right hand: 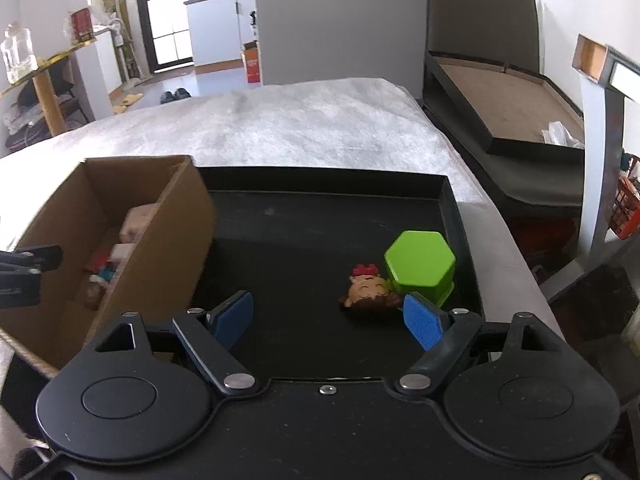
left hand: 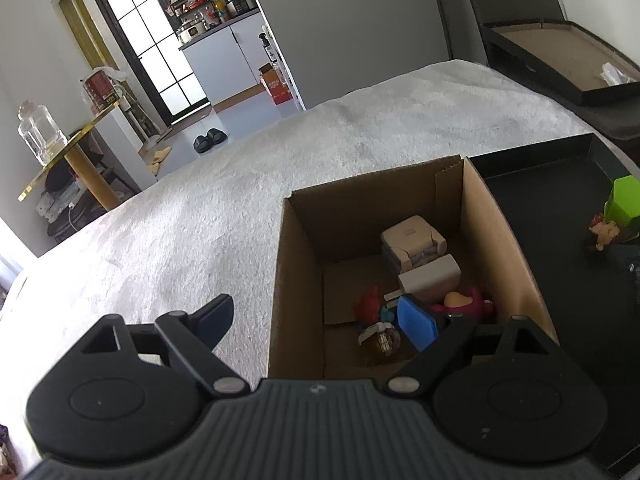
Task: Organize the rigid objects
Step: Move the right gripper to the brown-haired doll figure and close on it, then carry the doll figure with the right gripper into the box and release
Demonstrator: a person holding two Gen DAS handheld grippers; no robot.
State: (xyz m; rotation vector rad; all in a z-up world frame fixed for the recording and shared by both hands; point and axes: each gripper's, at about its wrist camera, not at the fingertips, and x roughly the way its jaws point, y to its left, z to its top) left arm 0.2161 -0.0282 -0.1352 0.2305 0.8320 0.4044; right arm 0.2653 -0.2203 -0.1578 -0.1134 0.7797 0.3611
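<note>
A cardboard box [left hand: 298, 264] stands on the white bed, left of a black tray [right hand: 450, 208]. The box also shows in the right wrist view [right hand: 176, 220]. It holds several small toys, among them a beige sofa [left hand: 412, 238], a beige block [left hand: 430, 278] and a pink figure [left hand: 466, 302]. My left gripper [left hand: 318, 320] is open and empty, straddling the box's left wall. A green hexagonal box [right hand: 420, 264] and a small doll head [right hand: 370, 290] lie in the tray. My right gripper [right hand: 332, 316] is open and empty just in front of them.
White fuzzy bedspread [right hand: 300, 132] stretches beyond the box and tray. A dark bed frame with a brown board [right hand: 504, 104] lies to the right. A gold side table with a glass jar [left hand: 38, 134] stands far left, with a kitchen doorway behind.
</note>
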